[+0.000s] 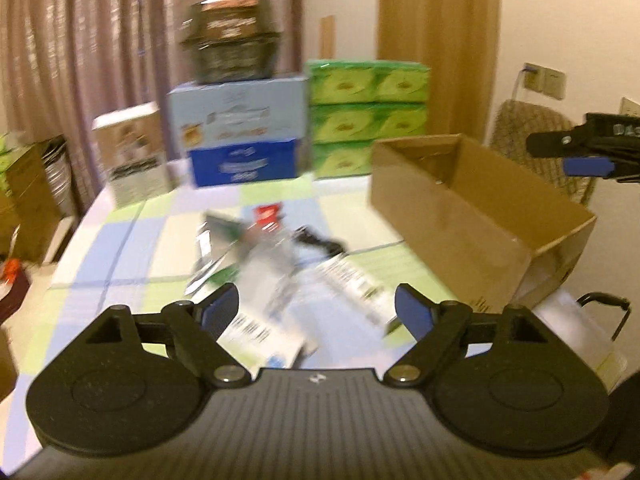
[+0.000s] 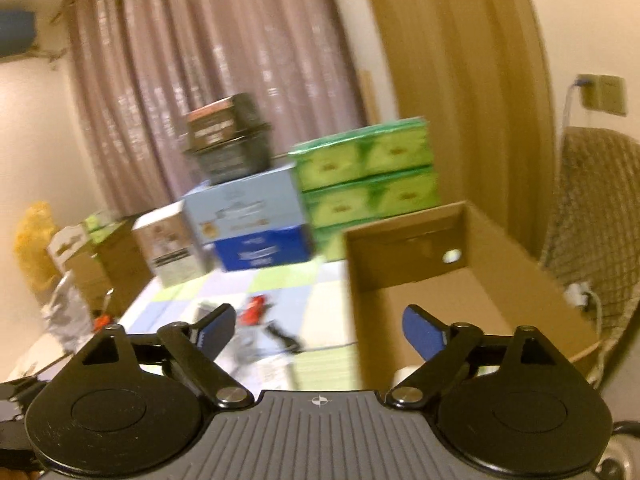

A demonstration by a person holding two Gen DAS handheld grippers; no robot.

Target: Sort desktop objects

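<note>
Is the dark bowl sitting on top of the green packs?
No, the dark bowl sits on the light blue box, beside the green packs.

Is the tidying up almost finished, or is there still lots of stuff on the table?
Hardly started, it seems. The cardboard box looks empty where its inside shows. Both the left gripper and right gripper are open, holding nothing. A blurry pile of packets and papers, including a small red item, still lies on the checked tablecloth.
</note>
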